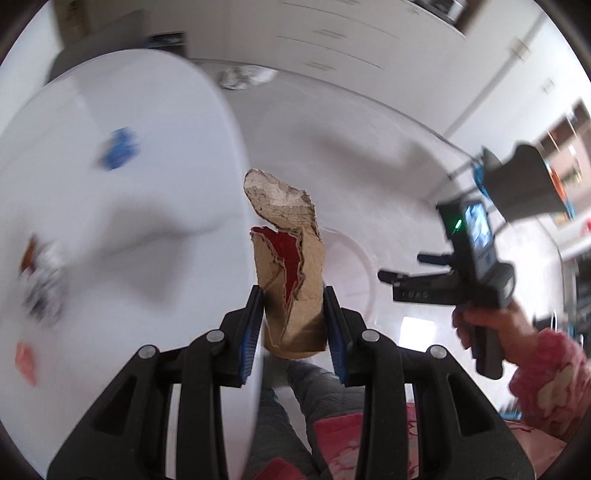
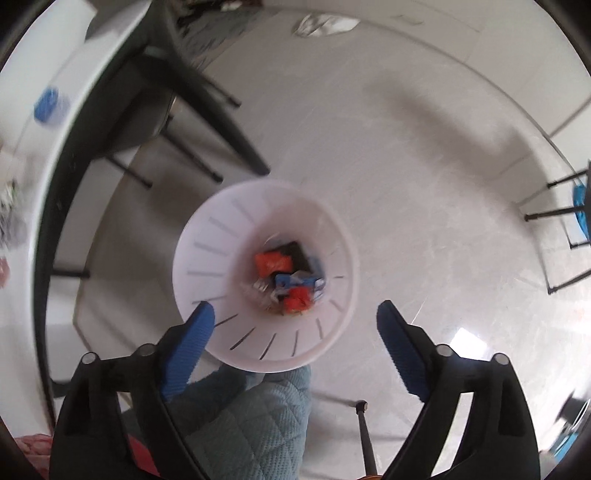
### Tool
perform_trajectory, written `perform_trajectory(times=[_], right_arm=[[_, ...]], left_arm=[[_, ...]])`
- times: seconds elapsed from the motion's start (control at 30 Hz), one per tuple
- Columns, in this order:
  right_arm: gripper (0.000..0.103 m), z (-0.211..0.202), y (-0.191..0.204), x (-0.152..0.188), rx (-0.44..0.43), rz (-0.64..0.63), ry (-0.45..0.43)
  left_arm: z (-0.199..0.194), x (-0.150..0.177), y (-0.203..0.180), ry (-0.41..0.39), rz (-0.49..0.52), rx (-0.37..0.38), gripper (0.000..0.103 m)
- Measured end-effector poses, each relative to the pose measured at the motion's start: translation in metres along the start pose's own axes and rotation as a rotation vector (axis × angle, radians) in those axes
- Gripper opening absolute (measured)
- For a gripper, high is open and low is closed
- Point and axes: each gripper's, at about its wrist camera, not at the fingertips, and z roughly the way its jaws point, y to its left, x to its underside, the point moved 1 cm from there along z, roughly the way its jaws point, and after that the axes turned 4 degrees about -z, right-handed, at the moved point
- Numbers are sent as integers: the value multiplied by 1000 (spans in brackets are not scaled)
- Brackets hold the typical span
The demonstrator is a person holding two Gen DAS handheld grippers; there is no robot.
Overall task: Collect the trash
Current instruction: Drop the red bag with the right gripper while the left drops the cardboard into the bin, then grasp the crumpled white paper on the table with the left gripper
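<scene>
We've got the left gripper clamped on a torn piece of brown cardboard, blue pads pressing its sides, the ragged top with a red inner layer sticking up toward twelve o'clock. At nine o'clock of that view sweeps the white table, blurred, with scraps on it: a blue scrap up at ten, a dark crumpled wrapper and an orange bit lower at eight. Over at three o'clock we see the right gripper in a hand with a pink patterned sleeve.

Switching to the right wrist view: the right gripper's jaws stand wide apart with nothing between the pads, right above the white bin on the pale floor. Down in the bin lie orange, blue and dark wrappers, though the blur keeps us from telling them apart well. A crumpled white piece sits on the floor at twelve. A quilted blue-grey trouser leg fills six o'clock.
</scene>
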Motion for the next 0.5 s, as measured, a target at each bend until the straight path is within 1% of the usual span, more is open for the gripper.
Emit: perform_trajectory(times=[0.1,0.17,0.23,0.27,0.33,0.37,0.43,0.5], right_arm=[[90,-24,-18,0,-31,54,-44],[90,-37,-27,-1,-43,78,-68],[91,-43,-31,-3,-40,84,-84],[91,-46,-33,-4,-34,83,-92],[91,-49,-33,-7,-29,78,-100],[91,-49,-33,-6,-29,76,-104],[91,-54,-31,-9,-31,62,-113],[91,-61,-27,-11,-35,46,-123]], left_arm=[[23,-6,-25,42,48,29,33],[41,-9,-38,77,68,30,34],[53,-9,-46,99,77,22,44],[57,-9,-48,107,80,15,47],[62,-9,-52,119,79,3,62],[60,-8,-53,113,80,1,64],[54,-9,-54,90,79,-4,75],[43,-7,-51,62,70,-17,79]])
